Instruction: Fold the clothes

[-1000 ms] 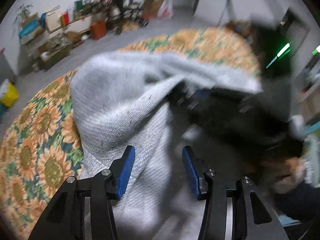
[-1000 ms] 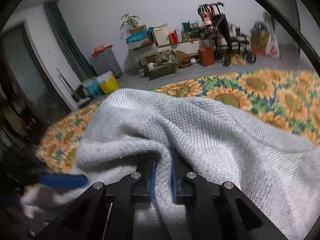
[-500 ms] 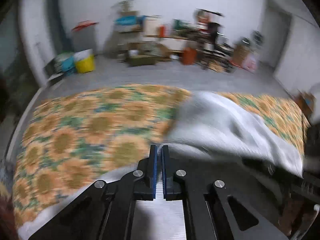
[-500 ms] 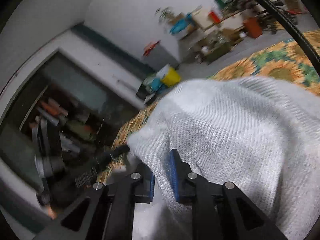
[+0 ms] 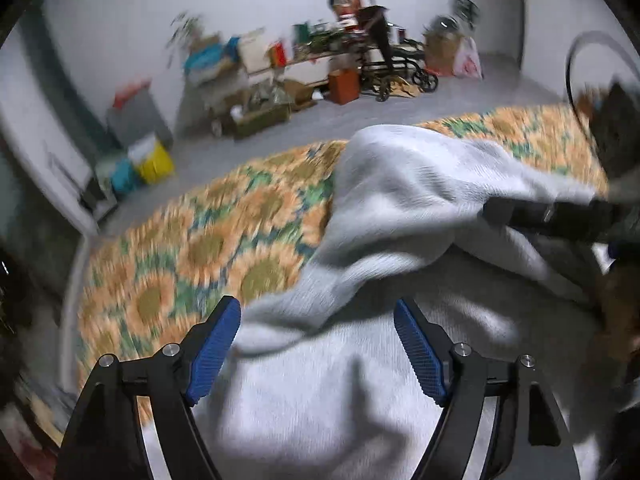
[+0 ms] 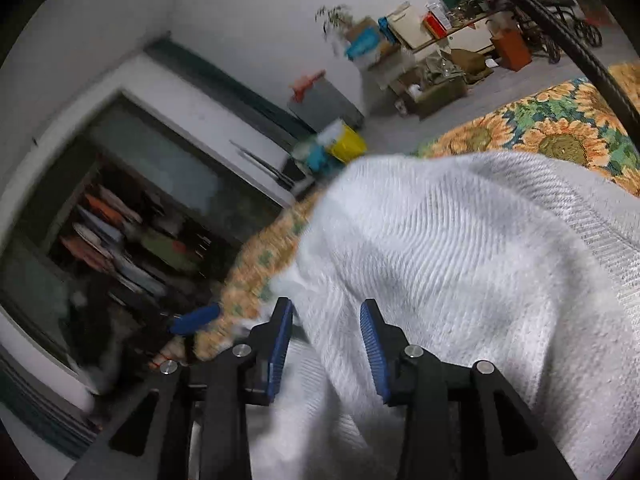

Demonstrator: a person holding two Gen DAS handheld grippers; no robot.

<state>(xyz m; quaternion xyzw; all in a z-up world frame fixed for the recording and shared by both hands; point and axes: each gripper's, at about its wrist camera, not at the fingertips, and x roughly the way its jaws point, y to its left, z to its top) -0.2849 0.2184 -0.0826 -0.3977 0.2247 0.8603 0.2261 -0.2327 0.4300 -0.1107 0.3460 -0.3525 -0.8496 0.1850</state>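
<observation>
Sunflower bedspread (image 5: 208,248), left gripper (image 5: 318,344) reopening, sweater (image 5: 400,200) released

Dim room with a plain white wall (image 5: 120,20) and grey floor (image 5: 460,104). Cluttered shelves (image 5: 280,60) line the far wall (boxes, a potted plant (image 6: 336,20)). A yellow bin (image 5: 154,164) sits near a dark open cabinet (image 6: 132,240).

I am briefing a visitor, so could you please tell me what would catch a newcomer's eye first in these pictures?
A pale grey knitted garment lies heaped over the bright orange-and-green sunflower-print cover, filling the foreground of both views. The left gripper and right gripper frame it, jaws opening, blue pads off the cloth.
</observation>
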